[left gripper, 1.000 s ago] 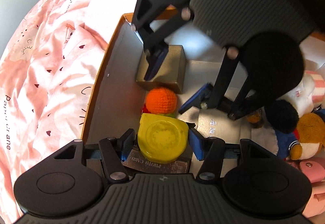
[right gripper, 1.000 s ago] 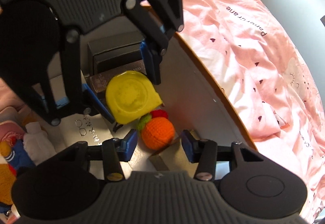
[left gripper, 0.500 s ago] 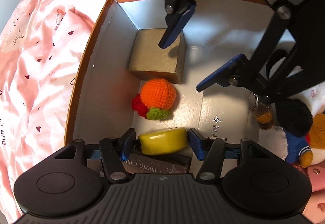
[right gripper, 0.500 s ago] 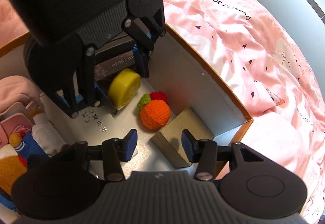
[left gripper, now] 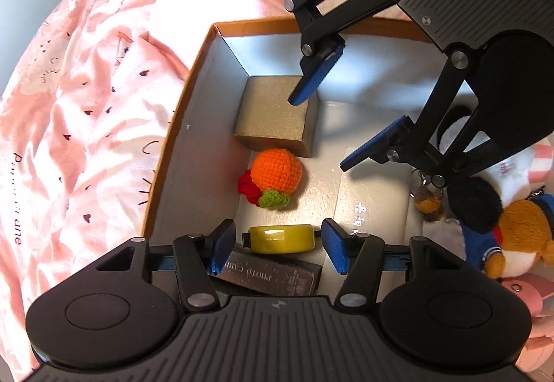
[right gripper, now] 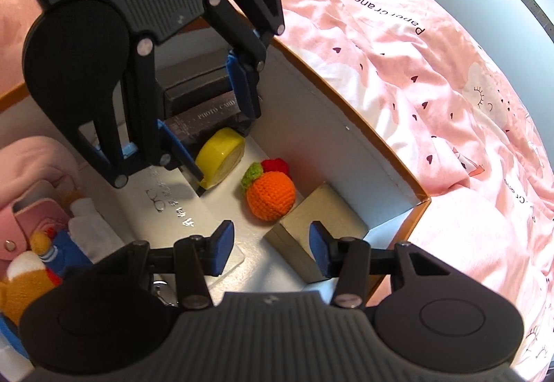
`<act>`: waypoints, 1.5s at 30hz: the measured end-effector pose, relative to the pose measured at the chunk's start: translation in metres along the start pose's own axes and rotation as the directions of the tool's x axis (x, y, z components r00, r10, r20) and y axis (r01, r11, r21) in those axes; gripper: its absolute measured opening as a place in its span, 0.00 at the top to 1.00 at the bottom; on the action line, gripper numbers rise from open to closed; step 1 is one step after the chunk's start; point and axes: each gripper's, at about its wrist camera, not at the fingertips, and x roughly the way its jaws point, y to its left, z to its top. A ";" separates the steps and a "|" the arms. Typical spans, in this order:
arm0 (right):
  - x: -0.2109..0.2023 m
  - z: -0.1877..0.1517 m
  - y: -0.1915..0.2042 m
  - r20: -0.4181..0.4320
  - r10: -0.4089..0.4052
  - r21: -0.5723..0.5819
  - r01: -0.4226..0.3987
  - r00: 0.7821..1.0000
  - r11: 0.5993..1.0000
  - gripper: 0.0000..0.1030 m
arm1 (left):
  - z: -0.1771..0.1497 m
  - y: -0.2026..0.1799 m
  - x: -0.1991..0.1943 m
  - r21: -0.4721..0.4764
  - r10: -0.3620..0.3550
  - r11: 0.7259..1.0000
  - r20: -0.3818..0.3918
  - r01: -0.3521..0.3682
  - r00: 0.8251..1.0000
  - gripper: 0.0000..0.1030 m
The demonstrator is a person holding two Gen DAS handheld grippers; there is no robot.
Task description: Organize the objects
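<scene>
An orange-rimmed storage box [left gripper: 180, 112] [right gripper: 346, 125] lies on a pink bed. Inside it, a yellow tape measure [left gripper: 281, 238] [right gripper: 220, 157] stands on edge against a dark photo-card box [left gripper: 270, 274] [right gripper: 207, 113]. An orange crochet fruit [left gripper: 275, 174] [right gripper: 270, 195] lies beside a gold box [left gripper: 275, 115] [right gripper: 318, 219]. My left gripper [left gripper: 278, 245] [right gripper: 213, 132] is open, its pads just clear of the tape measure's sides. My right gripper [right gripper: 270, 252] [left gripper: 323, 131] is open and empty above the gold box.
A white glasses case [left gripper: 375, 209] [right gripper: 173, 209] lies in the middle of the box. Plush toys [left gripper: 519, 229] [right gripper: 24, 281] and a pink item [right gripper: 31, 219] fill the other side. Pink bedding [left gripper: 86, 105] [right gripper: 432, 70] surrounds the box.
The left gripper tipped the tape measure from flat onto its edge, set it down and opened off it. Both grippers rose, so more of the box shows.
</scene>
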 end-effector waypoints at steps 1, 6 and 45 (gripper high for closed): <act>-0.003 0.000 0.000 0.001 0.003 0.009 -0.003 1.000 1.000 0.51 | -0.002 0.000 -0.004 -0.007 0.000 1.000 0.007 0.001 1.000 0.35; -0.020 0.004 0.005 -0.011 0.014 0.062 -0.013 1.000 0.998 0.51 | 0.003 -0.004 -0.026 -0.076 0.044 0.996 0.035 -0.041 0.998 0.35; -0.146 -0.056 0.169 0.186 -0.409 0.706 0.168 0.894 0.688 0.24 | -0.113 -0.121 -0.172 -0.935 0.532 0.348 0.134 -0.071 0.836 0.24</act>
